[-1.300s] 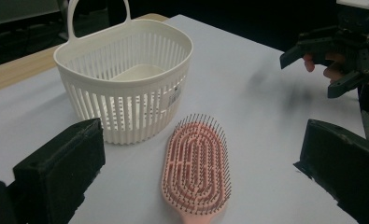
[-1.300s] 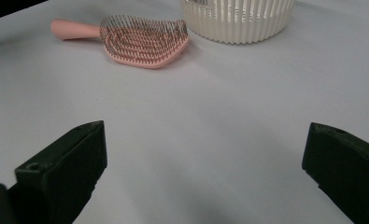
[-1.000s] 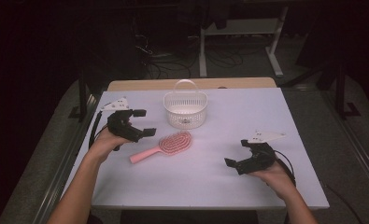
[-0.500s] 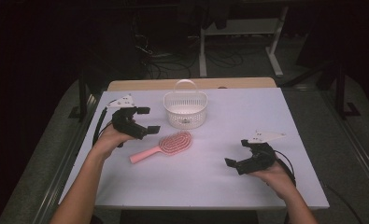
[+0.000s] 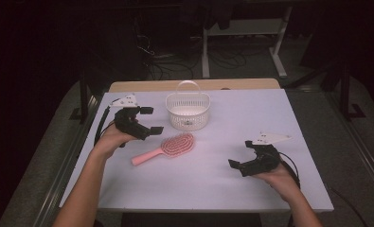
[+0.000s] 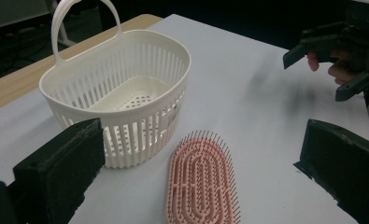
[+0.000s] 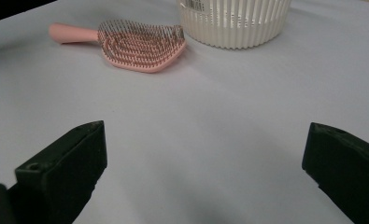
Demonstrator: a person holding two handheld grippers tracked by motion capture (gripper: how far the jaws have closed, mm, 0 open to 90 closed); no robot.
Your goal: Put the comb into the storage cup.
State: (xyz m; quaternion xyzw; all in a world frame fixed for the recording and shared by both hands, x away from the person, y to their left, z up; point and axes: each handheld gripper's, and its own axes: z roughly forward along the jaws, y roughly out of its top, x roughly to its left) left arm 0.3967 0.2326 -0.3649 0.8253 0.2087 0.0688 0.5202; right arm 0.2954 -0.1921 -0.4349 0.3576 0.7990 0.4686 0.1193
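Broadly, white counter (image 5: 222, 189), smooth matte top, wood strip along the far edge. Basket (image 5: 188, 109) at 12 o'clock of centre: white plastic, oval, slatted walls, perforated floor, thin loop handle upright, nothing inside as far as the left gripper view shows. Brush (image 5: 168, 148) lies just at 6 o'clock of the basket, near but apart, bristles up, handle pointing to 8 o'clock. Pink plastic, oval vented head with rows of thin pins, slim rounded handle.

Left tongs (image 5: 146, 120) held above the counter at 9 o'clock of the basket, jaws wide apart, nothing between them, aimed at the brush head. Right tongs (image 5: 242, 153) at 4 o'clock of the brush, well apart from it, jaws spread, also holding nothing.

Handling guess: brush is light and stiff, smooth plastic may be a bit slippery. Pins would flex and give a poor bite, so take it across the handle or at the neck, side to side. Basket is light too and could slide if bumped.
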